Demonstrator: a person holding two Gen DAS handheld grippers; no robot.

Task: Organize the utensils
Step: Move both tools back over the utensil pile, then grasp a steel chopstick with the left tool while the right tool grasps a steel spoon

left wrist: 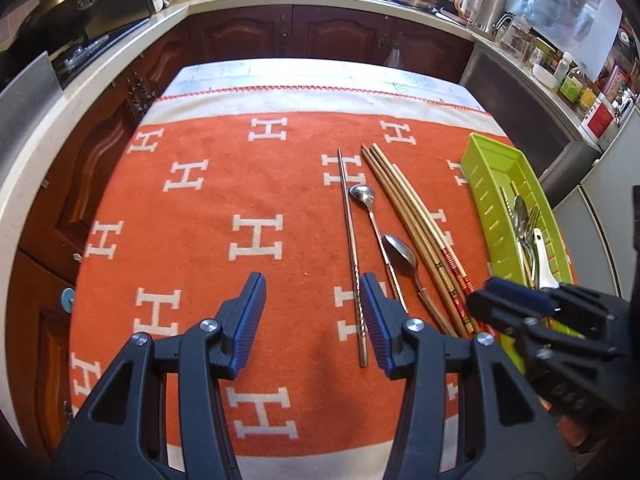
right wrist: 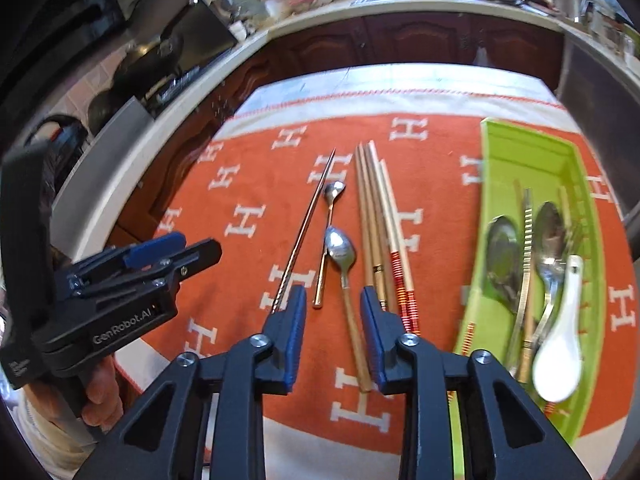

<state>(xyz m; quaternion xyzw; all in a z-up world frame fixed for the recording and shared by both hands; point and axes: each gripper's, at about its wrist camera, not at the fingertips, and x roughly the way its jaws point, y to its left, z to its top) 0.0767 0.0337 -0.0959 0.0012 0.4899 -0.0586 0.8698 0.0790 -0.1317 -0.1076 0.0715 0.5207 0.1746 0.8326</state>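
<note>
My left gripper (left wrist: 312,320) stands with its jaws apart and nothing between the blue pads, hanging over the orange cloth (left wrist: 208,200) toward the table's near edge. Just beside its right finger lies the metal chopstick (left wrist: 350,240), running from near that finger away toward the far edge.

My right gripper (right wrist: 333,336) is also parted, though narrower, and holds nothing; the gold handle of the larger spoon (right wrist: 340,248) lies on the cloth below the gap between its fingers, not pinched. In the left wrist view the same gripper shows at the right side of the table, over the near end of the tray.

To the left of that spoon sits the small spoon (right wrist: 334,191), its handle angled down toward the near edge and passing beside the larger spoon's bowl. Right of both lies the bundle of wooden chopsticks (right wrist: 374,216), side by side, the rightmost ones banded in red at their near ends.

Further right, along the table's right edge, stands the green tray (right wrist: 532,148). In it lie two metal spoons, a fork, a ridged metal piece and a white ceramic spoon (right wrist: 562,336) at its near end.

A hand (right wrist: 100,396) grips the left gripper's handle at the left of the right wrist view.
</note>
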